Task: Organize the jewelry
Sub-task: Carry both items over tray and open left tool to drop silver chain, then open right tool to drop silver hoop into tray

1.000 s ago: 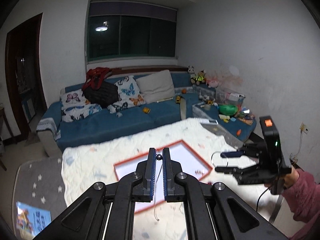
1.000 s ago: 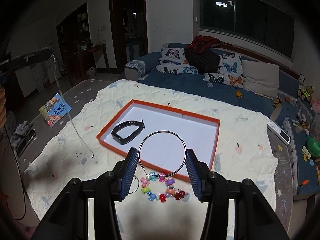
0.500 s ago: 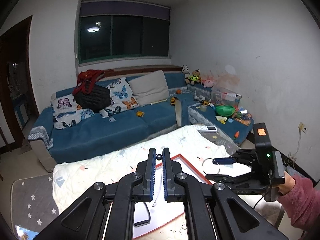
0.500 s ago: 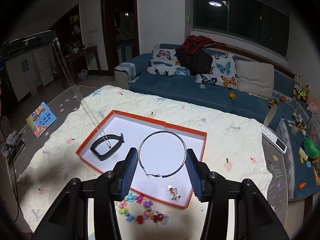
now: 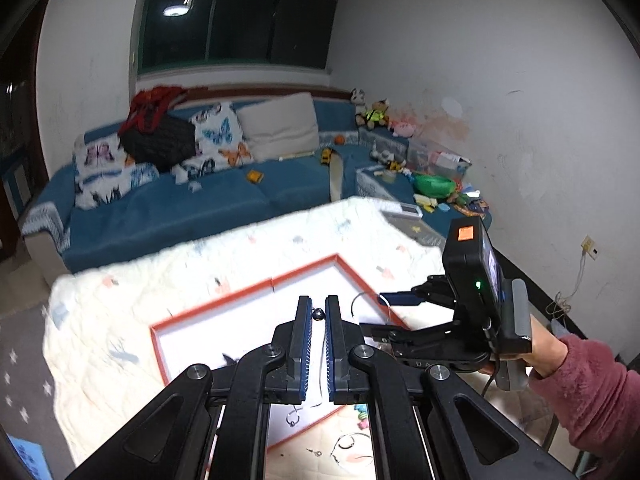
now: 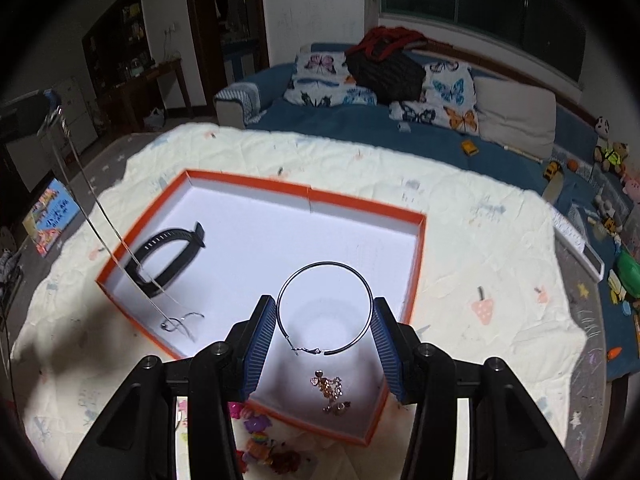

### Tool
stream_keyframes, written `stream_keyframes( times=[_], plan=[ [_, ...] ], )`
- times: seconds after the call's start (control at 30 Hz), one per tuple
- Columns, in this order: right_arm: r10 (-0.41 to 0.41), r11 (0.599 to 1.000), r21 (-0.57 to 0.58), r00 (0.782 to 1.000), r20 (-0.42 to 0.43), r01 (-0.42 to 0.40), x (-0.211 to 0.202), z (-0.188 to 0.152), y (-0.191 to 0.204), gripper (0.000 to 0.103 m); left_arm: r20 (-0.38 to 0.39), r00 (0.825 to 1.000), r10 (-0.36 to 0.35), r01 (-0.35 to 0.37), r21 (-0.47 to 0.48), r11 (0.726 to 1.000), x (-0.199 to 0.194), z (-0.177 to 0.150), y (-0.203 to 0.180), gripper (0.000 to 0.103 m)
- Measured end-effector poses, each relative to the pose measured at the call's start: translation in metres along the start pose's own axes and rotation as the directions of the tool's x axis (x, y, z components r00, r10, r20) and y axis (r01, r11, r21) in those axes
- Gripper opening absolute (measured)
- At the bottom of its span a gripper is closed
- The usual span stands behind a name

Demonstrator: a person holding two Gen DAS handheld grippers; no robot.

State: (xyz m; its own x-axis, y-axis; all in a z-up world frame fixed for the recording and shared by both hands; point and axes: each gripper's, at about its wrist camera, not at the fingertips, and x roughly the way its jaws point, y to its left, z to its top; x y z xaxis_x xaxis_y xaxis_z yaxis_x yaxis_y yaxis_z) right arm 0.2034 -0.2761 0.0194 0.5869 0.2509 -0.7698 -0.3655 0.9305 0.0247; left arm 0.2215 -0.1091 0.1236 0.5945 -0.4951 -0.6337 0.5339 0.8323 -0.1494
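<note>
Right wrist view: my right hand-held gripper (image 6: 324, 334) has its blue pads clamped on the two sides of a large thin hoop earring (image 6: 324, 308), which hangs between them over the white floor of the orange-rimmed tray (image 6: 366, 206). The hoop's clasp end points toward the camera. Under it, on the tray floor near the closest rim, lies a small heap of rose-gold jewelry (image 6: 330, 392). A black wristband (image 6: 166, 258) lies in the tray's left part. A thin silver chain necklace (image 6: 100, 216) slants down from the upper left, and its lower end curls on the tray floor just in front of the wristband. Outside the tray, by its near corner, sit colourful plastic beads (image 6: 260, 436), partly hidden by my gripper. The tray rests on a cream quilted cover (image 6: 480, 264) spread over the bench. In the left wrist view, my left hand-held gripper (image 5: 319, 316) has its pads drawn together on the necklace, with a small dark bead (image 5: 319, 313) at the tips and the chain trailing down between the pads. The right gripper shows there too, held by my hand (image 5: 540, 354) in a pink fuzzy sleeve (image 5: 592, 392). A blue sofa (image 5: 192, 200) stands behind the bench.
</note>
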Motion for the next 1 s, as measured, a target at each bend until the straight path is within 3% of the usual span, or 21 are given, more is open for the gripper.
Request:
stream_keyframes(
  times=[0.23,0.5,0.67,1.0],
  plan=[
    [-0.006,1.0,0.017,0.999,-0.047,0.007,0.023,-0.003,-0.004,0.054,-0.111,0.994,-0.02,0.012,-0.069,0.998,0.059,-0.041,0.021,0.006],
    [-0.031,1.0,-0.002,0.996,-0.085,0.031,0.034,-0.007,-0.005,0.054,-0.239,0.97,-0.034,0.01,-0.1,0.995,0.121,-0.082,0.032,0.006],
    [-0.033,0.999,0.002,0.996,-0.084,0.033,0.037,-0.006,-0.007,0.054,-0.277,0.961,-0.013,-0.013,-0.091,0.996,0.139,-0.098,0.032,0.006],
    [-0.065,0.998,-0.02,0.994,-0.093,0.064,0.041,-0.003,-0.006,0.054,-0.319,0.948,0.013,-0.039,-0.077,0.996,0.137,-0.099,0.026,0.008]
  ],
)
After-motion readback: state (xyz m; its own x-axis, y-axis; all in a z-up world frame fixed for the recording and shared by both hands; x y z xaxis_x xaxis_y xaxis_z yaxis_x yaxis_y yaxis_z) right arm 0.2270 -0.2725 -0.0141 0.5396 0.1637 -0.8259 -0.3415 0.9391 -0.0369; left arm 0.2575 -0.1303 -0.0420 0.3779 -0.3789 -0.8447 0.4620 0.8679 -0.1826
